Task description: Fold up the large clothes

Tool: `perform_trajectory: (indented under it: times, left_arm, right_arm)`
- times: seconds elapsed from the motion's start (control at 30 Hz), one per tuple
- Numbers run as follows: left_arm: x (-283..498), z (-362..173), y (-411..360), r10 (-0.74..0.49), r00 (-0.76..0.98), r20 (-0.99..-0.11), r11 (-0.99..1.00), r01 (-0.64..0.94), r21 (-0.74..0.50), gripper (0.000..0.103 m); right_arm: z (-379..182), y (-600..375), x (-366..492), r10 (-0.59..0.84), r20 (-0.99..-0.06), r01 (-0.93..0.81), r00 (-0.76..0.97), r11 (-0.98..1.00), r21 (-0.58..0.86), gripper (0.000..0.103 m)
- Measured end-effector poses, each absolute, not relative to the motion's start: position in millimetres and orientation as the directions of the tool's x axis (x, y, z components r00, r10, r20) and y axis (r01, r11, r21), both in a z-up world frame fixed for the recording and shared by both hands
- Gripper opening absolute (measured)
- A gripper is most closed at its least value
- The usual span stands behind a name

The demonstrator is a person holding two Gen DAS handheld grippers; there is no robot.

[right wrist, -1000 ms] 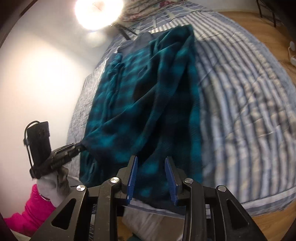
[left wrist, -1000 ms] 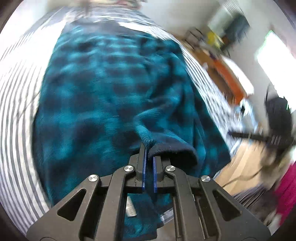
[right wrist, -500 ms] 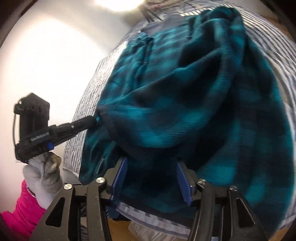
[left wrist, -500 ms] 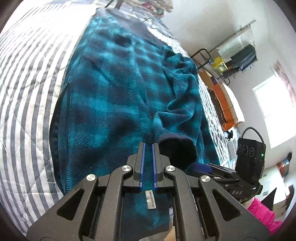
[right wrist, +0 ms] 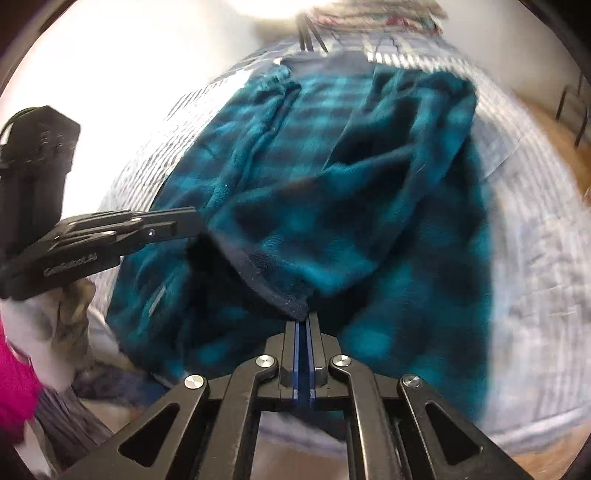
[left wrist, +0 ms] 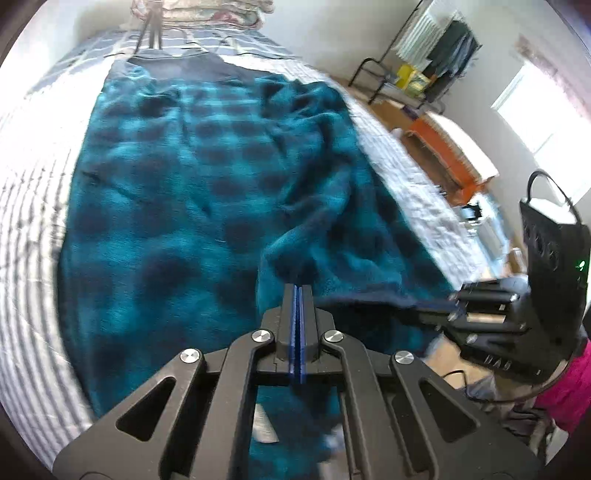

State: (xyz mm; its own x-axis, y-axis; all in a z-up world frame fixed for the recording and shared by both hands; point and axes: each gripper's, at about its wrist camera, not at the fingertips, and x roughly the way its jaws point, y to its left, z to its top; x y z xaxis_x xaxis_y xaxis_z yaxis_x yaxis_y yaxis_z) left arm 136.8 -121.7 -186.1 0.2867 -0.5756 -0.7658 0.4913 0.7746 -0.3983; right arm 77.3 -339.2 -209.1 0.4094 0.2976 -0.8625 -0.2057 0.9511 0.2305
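Right wrist: hand-held gripper clamping fleece hem

The fleece garment lies spread lengthwise on the bed, with pillows at the far end behind it. At the garment's near edge, the left gripper sits beside the right gripper. A clothes rack stands right of the bed.

The right gripper pinches the dark hem of the blue robe. The left gripper pinches it too, over the bed.
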Motion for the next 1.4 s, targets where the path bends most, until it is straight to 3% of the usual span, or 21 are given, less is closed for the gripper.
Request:
perform_trajectory:
  times: [0.17, 0.37, 0.4, 0.43, 0.5, 0.63, 0.7, 0.93, 0.97, 1.03, 1.07, 1.4]
  left_arm:
    - [96, -177, -149, -0.644, 0.208, -0.737, 0.694, 0.563, -0.448, 0.0]
    - [76, -185, -176, -0.67, 0.125, -0.732, 0.65, 0.576, -0.497, 0.0]
    - [80, -191, -178, -0.66, 0.116, -0.742, 0.666, 0.546, -0.507, 0.004]
    - [84, -194, -178, -0.659, 0.105, -0.745, 0.676, 0.517, -0.525, 0.023]
    - [94, -205, -175, -0.689, 0.087, -0.719, 0.673, 0.445, -0.591, 0.042]
    - [109, -224, -174, -0.725, 0.07, -0.685, 0.667, 0.317, -0.674, 0.044]
    - [114, -235, -175, -0.741, 0.058, -0.669, 0.659, 0.259, -0.707, 0.045]
    - [118, -255, -197, -0.732, 0.035, -0.68, 0.667, 0.239, -0.706, 0.043]
    - [118, -254, -199, -0.725, 0.042, -0.687, 0.674, 0.25, -0.696, 0.04]
    - [119, -254, -203, -0.707, 0.044, -0.706, 0.689, 0.268, -0.673, 0.013]
    - [119, -254, -203, -0.705, 0.043, -0.708, 0.69, 0.27, -0.671, 0.009]
    - [120, -249, -204, -0.714, 0.052, -0.698, 0.681, 0.285, -0.675, 0.002]
  right_arm:
    - [-156, -367, 46, 0.149, -0.859, -0.272, 0.49, 0.962, 0.012, 0.0]
    - [-175, -401, 37, 0.113, -0.892, -0.234, 0.438, 0.972, 0.008, 0.0]
    - [-188, -407, 37, 0.106, -0.904, -0.213, 0.414, 0.977, 0.017, 0.001]
    - [-199, -412, 38, 0.118, -0.915, -0.204, 0.385, 0.978, 0.04, 0.001]
    - [-215, -419, 37, 0.18, -0.929, -0.215, 0.323, 0.97, 0.113, 0.003]
    - [-208, -443, 29, 0.334, -0.889, -0.214, 0.312, 0.937, 0.276, 0.031]
    - [-195, -459, 27, 0.412, -0.836, -0.198, 0.363, 0.911, 0.362, 0.031]
    - [-176, -509, 69, 0.459, -0.739, -0.081, 0.493, 0.87, 0.486, 0.038]
    - [-175, -511, 82, 0.461, -0.73, -0.065, 0.504, 0.864, 0.5, 0.039]
    - [-178, -521, 113, 0.481, -0.709, -0.041, 0.516, 0.84, 0.54, 0.039]
    - [-180, -525, 130, 0.477, -0.706, -0.029, 0.524, 0.838, 0.544, 0.039]
    - [-221, -538, 284, 0.445, -0.709, 0.016, 0.546, 0.841, 0.54, 0.04]
